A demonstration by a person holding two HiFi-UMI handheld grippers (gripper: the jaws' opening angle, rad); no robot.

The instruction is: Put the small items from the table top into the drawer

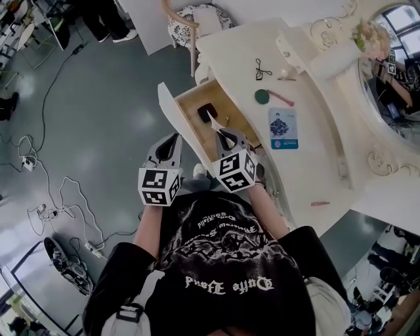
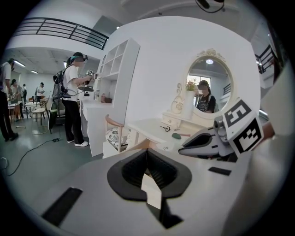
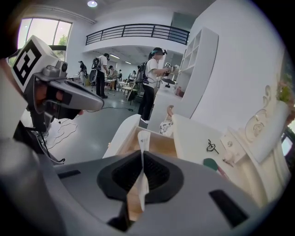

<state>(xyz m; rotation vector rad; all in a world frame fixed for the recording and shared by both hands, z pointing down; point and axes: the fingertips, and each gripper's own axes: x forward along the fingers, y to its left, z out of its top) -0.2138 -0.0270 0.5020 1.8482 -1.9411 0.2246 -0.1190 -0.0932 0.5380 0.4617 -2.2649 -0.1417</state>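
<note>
Bright, even indoor light throughout. In the head view the white counter [image 1: 315,98] is nearly washed out and its shadows are faint and soft. The right gripper view shows a ceiling lamp [image 3: 92,3] and a glaring window [image 3: 44,32]. Both gripper views bend strongly and go black at the corners. Close to the lens, the right hand-held gripper [image 3: 140,154] and the white strip [image 3: 143,136] it pinches look blurred.

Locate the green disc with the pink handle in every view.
Head view: green disc, upper centre-right.
Left gripper view: disc, small, just right of centre.
Right gripper view: disc, right of centre, partly hidden.
Shared landmark: the black looped item beside it.
</note>
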